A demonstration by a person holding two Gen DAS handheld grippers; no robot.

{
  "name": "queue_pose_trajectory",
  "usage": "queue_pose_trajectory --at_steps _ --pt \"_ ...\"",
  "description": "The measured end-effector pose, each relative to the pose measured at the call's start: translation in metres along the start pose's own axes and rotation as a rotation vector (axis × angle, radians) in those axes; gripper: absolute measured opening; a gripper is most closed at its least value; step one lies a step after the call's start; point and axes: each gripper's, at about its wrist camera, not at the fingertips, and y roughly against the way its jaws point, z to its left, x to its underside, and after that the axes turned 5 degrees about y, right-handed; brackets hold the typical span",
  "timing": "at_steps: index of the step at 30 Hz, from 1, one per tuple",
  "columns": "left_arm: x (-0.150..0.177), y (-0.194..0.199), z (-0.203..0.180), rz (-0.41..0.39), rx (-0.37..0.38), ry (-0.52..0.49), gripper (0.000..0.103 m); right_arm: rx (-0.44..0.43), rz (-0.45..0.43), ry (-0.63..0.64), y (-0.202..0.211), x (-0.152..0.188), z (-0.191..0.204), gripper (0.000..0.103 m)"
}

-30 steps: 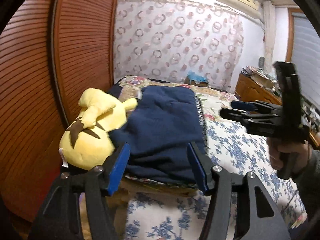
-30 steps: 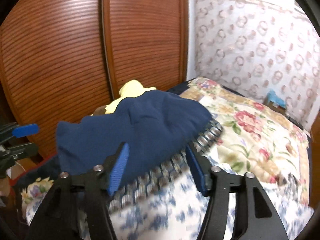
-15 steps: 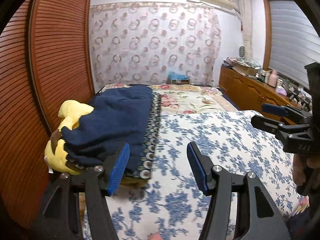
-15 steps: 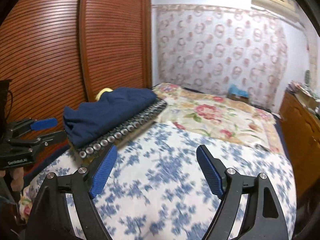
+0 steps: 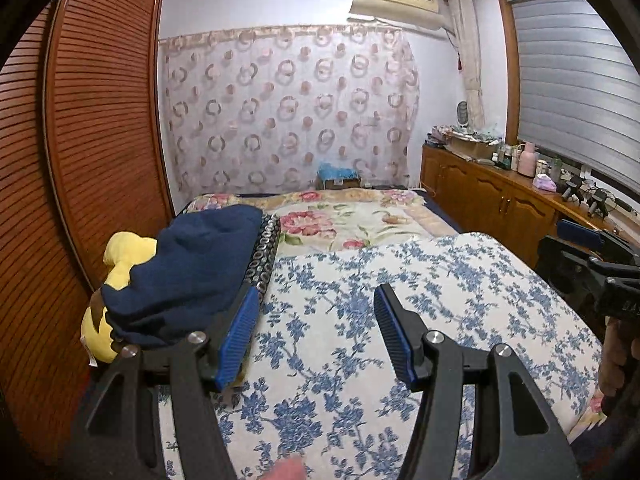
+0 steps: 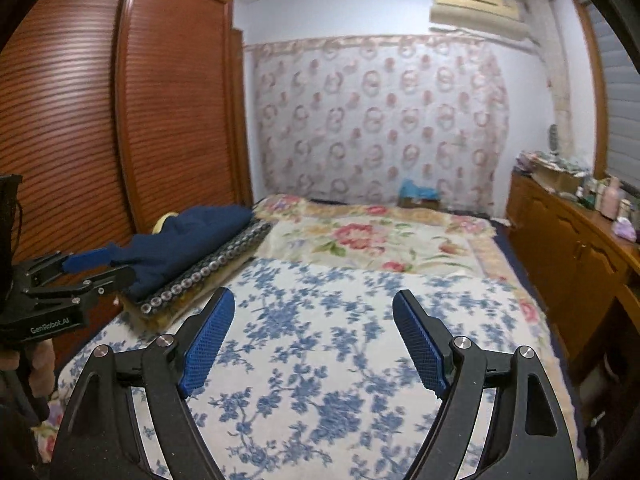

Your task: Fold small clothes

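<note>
A folded navy garment [image 5: 188,264] lies at the bed's left edge on a folded cloth with a ring pattern [image 5: 264,248], partly over a yellow plush toy [image 5: 124,252]. My left gripper [image 5: 316,292] is open above the blue-flowered sheet [image 5: 440,280], just right of the pile, with nothing between its pads. My right gripper [image 6: 313,296] is open wide over the same sheet [image 6: 320,340], also empty. From the right wrist, the navy garment [image 6: 192,236] sits far left, behind the left gripper [image 6: 84,264]. The right gripper [image 5: 588,248] shows at the left view's right edge.
A slatted wooden wardrobe [image 5: 100,140] runs close along the bed's left side. A wooden sideboard [image 6: 568,248] with bottles stands on the right. A rose-patterned blanket [image 6: 380,236] covers the bed's far half. A blurred pink thing [image 5: 286,470] shows at the bottom edge.
Both views have swung right, off the navy pile and onto the flowered sheet. The right gripper's jaws stand wider than a second ago. The navy garment is no longer framed between either pair of fingers.
</note>
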Motion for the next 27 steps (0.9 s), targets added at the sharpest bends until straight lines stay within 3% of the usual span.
queue_pose_trajectory --at_steps 9,27 --pt "-0.006 0.016 -0.013 -0.039 0.019 -0.007 0.059 0.091 -0.051 -0.042 0.036 -0.001 -0.021 0.083" --pt "-0.009 0.020 -0.012 -0.047 0.006 -0.002 0.059 0.109 -0.050 -0.047 0.039 0.003 -0.020 0.083"
